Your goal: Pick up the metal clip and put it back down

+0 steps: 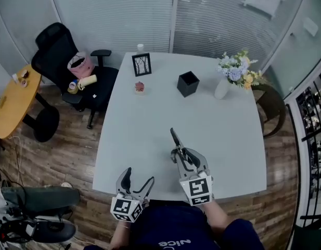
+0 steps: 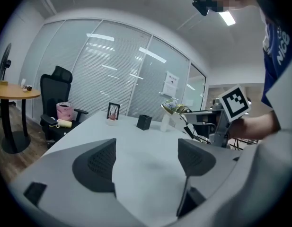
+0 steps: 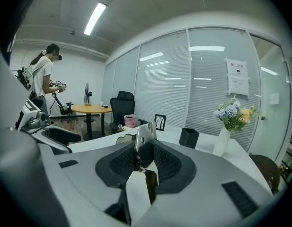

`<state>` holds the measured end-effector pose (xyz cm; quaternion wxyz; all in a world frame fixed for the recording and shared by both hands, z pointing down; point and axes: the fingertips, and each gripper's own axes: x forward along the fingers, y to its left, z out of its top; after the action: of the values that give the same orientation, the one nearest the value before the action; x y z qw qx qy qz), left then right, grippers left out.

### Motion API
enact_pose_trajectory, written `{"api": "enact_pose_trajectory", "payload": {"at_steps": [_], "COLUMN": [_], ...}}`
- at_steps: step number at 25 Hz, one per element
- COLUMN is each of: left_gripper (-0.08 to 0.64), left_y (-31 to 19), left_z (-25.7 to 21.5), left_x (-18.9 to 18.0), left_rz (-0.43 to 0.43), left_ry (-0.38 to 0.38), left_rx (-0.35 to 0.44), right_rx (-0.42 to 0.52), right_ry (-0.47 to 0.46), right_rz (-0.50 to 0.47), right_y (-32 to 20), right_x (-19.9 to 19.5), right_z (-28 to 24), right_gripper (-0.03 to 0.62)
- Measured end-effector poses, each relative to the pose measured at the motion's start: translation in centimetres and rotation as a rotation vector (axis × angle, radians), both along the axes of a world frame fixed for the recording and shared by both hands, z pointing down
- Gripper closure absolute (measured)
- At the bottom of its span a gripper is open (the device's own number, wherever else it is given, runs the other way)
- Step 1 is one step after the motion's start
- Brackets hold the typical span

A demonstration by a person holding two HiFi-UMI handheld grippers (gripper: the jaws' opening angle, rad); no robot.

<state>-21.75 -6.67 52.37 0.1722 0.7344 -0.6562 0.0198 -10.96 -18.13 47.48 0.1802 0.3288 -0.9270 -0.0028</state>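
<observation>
Fingers of the right gripper pinch the clip, held in the air over the table. The left gripper is spread, empty. Best lowered slowly, releasing only on contact. The white table carries a box, frame and vase; the office is glass-walled, with a chair.

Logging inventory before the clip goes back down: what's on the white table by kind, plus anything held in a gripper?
Picture frame: 1
Black box: 1
Vase of flowers: 1
Small pink ornament: 1
Small white container, at the far edge: 1
Metal clip, held in the right gripper: 1
Total: 6
</observation>
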Motion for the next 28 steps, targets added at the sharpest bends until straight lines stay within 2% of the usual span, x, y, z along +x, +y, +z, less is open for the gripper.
{"api": "enact_pose_trajectory", "payload": {"at_steps": [10,23,28], "left_gripper": [0.153,0.153,0.153], "left_y": [-1.2,-3.0,-3.1], "left_z": [-1.5,-2.9,-2.9], "left_x": [2.6,5.4,6.4], "left_rz": [0.083,0.164,0.223], "left_ry": [-0.017,-0.011,-0.010], "left_rx": [0.044,0.073,0.064], "right_rx": [0.012,-0.035,-0.037], "right_ry": [-0.004,0.012,0.018], "right_rz": [0.069,0.098,0.146], "right_y": [3.9,5.3,5.5], "right_x": [5.3,6.7,7.5], "right_z": [-0.6,0.9,1.0], "right_gripper": [0.482,0.483,0.483]}}
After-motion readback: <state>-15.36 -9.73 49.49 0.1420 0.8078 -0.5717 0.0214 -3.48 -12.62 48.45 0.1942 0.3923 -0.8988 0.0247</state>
